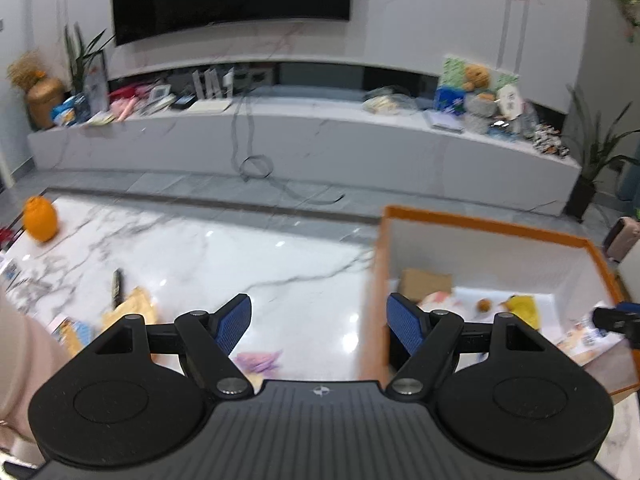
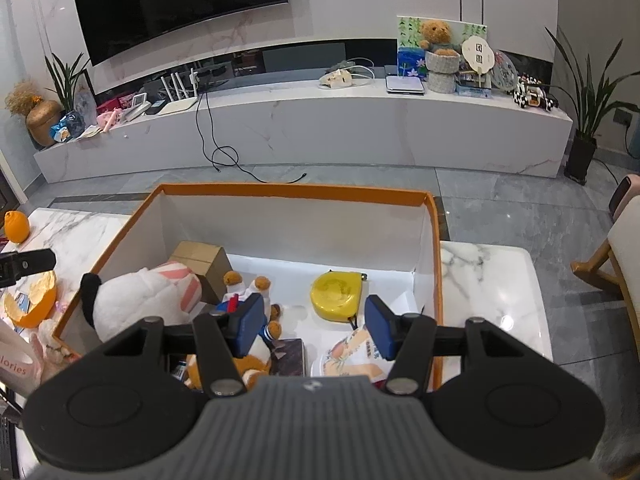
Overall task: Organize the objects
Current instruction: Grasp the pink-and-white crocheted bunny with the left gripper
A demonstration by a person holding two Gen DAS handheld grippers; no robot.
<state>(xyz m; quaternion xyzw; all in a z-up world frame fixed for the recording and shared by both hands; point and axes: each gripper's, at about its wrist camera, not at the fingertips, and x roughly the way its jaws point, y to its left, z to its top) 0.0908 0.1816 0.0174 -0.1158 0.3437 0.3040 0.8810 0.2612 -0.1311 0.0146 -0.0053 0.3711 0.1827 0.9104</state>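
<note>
An orange-rimmed white box stands on the marble table; it also shows in the left wrist view. Inside lie a white plush toy, a cardboard box, a yellow tape measure, a small bear doll and a printed packet. My right gripper is open and empty above the box. My left gripper is open and empty above the table, left of the box. A black pen, a yellow packet and a purple item lie on the table.
An orange fruit sits at the table's far left corner. The marble table ends before a grey floor with cables. A long TV bench with clutter runs behind. A wooden chair stands at the right.
</note>
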